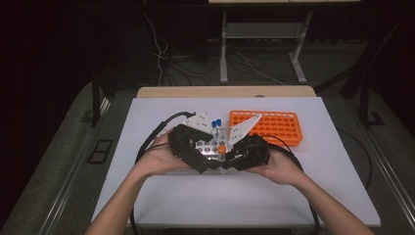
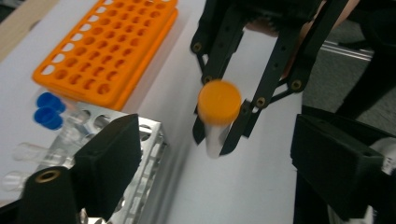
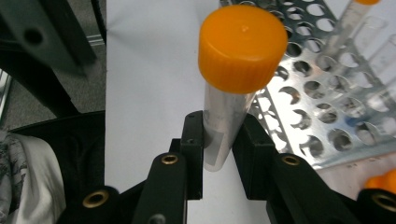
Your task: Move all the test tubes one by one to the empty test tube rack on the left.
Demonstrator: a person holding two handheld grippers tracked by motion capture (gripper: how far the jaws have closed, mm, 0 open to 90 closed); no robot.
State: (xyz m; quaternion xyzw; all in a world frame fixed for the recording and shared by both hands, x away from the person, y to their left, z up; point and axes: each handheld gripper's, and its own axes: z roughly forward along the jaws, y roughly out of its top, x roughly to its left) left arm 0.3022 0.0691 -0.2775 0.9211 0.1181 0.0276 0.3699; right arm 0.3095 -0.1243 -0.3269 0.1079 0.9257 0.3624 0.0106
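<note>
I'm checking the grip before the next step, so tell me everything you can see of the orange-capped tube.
The orange-capped tube is a clear, plastic-looking cylinder with a round, smooth orange screw cap on top and a pale label on its side. It stands roughly upright, slightly tilted, clamped low on its body between the pads of the right gripper, above the white table beside the metal rack. It looks empty, though I can't be sure.

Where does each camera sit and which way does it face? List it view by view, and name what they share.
High view: above the person's side, looking forward and down at the white table; both forearms enter from the bottom.
Left gripper view: rides the left gripper, facing the right gripper and the orange rack.
Right gripper view: rides the right gripper, looking along its jaws at the metal rack.
Shared: the orange-capped tube the right gripper holds.
</note>
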